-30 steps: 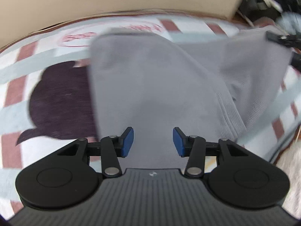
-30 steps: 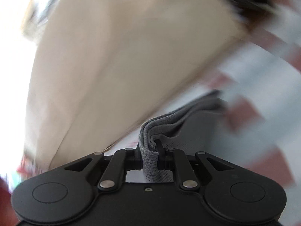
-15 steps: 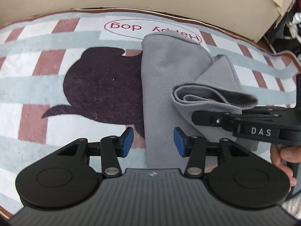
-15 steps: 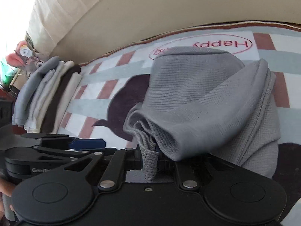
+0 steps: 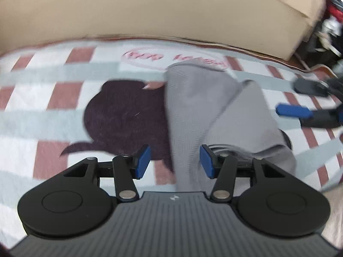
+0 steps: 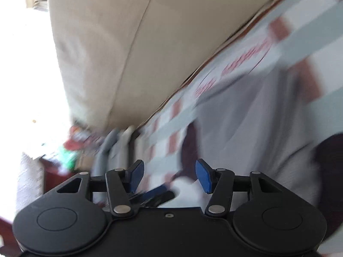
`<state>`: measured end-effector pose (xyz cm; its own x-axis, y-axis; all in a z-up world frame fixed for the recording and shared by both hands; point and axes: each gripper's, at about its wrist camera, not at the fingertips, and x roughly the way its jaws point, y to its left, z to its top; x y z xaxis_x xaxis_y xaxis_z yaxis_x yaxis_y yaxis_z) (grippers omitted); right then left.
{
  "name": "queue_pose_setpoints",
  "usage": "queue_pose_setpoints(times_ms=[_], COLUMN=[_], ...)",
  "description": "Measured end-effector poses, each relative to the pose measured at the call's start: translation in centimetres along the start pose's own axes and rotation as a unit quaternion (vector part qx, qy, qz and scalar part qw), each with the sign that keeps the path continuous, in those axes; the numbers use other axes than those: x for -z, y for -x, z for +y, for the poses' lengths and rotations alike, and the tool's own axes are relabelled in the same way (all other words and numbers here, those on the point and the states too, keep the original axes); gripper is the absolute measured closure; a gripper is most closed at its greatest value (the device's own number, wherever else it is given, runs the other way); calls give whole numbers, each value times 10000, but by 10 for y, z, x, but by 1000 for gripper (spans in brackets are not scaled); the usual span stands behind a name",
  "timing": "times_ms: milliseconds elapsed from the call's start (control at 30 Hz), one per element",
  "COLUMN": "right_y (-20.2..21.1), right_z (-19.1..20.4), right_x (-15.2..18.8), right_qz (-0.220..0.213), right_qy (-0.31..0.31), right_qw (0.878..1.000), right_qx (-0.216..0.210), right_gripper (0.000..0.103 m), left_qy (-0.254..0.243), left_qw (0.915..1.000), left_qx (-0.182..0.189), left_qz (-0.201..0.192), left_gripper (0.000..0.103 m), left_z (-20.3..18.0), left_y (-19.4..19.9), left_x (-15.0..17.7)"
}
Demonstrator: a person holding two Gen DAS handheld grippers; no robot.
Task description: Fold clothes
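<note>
Grey knitted cloth (image 5: 216, 115) was released mid-frame onto the striped dog-print rug (image 5: 53, 115) as the right gripper (image 6: 169, 176) and left gripper (image 5: 174, 160) were opening, empty, the fold laid.

So we've got two fisheye cams, one riding on each handheld gripper, both looking out along the fingers. Ours on the left gripper (image 5: 174, 163) tilts steeply down at the striped rug (image 5: 42, 98), pretty close, with the beige sofa (image 5: 150, 10) across the far side. Ours on the right gripper (image 6: 169, 176) looks flatter and is rolled, so the rug (image 6: 321, 49) runs diagonally, and it's badly blurred. Both views share the grey garment (image 5: 193, 111) (image 6: 246, 128), the rug's red lettering and the sofa, and each catches the other gripper's blue pads.
</note>
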<state>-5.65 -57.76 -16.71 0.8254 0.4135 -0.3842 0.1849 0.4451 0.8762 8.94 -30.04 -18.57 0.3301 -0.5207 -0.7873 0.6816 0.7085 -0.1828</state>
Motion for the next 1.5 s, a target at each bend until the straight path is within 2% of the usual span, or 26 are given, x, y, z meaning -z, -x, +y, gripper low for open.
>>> queue_pose_setpoints(times_ms=[100, 167, 367, 467, 533, 600, 633, 667, 700, 767, 867, 1000, 1100, 1200, 1300, 1400, 1433, 1467, 1500], right_y=[21, 27, 13, -7, -20, -29, -31, -31, -31, -29, -30, -30, -32, -32, -29, -30, -32, -37, -39], right_z=[-13, -27, -42, -35, -29, -26, -25, -24, -22, -19, -17, -20, -16, -6, 3, 11, 12, 14, 14], right_x=[3, 5, 14, 17, 21, 23, 23, 23, 22, 20, 19, 12, 3, -3, -4, -4, -4, -4, -5], right_qz=[-386, -404, 211, 645, 861, 952, 901, 862, 843, 810, 746, 590, 434, 335, 53, -122, -124, -138, -190], right_qy=[-361, -694, -997, -708, -446, -278, -226, -180, -158, -157, -116, -222, -130, 94, 251, 464, 503, 532, 534], right_qw=[9975, 9941, 9886, 9902, 9866, 9832, 9835, 9843, 9865, 9907, 9925, 9967, 9988, 9994, 9996, 9988, 9986, 9985, 9983], right_qx=[479, 723, 1107, 1019, 1309, 1532, 1552, 1527, 1396, 1082, 963, 510, 189, 51, 75, -17, -53, -90, -116], right_gripper=[42, 42, 42, 42, 43, 51, 70, 84, 86, 86, 86, 88, 88, 88, 89, 90, 90, 90, 90], left_qy=[-642, -1068, -2181, -2360, -2451, -2521, -2525, -2496, -2468, -2454, -2493, -2359, -2524, -2784, -2837, -2556, -2418, -2216, -1920], left_qw=[9978, 9941, 9757, 9717, 9695, 9676, 9675, 9683, 9690, 9693, 9682, 9711, 9663, 9598, 9582, 9655, 9685, 9726, 9783], left_qx=[36, -6, -111, -38, 8, 33, 57, 92, 127, 157, 188, 354, 485, 269, 21, 435, 584, 703, 780], left_qz=[-137, -190, -163, -71, 83, 112, 93, 58, 22, -57, -63, -92, -144, -234, -362, -234, -143, -81, -62], left_gripper=[47, 46, 45, 38, 37, 37, 37, 37, 37, 37, 33, 33, 33, 33, 29, 30, 44, 64, 96], left_z=[-23, -39, -75, -82, -82, -81, -80, -79, -78, -78, -81, -80, -85, -97, -103, -93, -89, -83, -76], left_y=[0, -4, -21, -31, -40, -43, -43, -42, -41, -38, -36, -35, -33, -33, -38, -51, -56, -60, -63], left_x=[2, 3, 5, 7, 10, 13, 14, 13, 13, 11, 8, 6, 6, 5, -5, -21, -27, -33, -40])
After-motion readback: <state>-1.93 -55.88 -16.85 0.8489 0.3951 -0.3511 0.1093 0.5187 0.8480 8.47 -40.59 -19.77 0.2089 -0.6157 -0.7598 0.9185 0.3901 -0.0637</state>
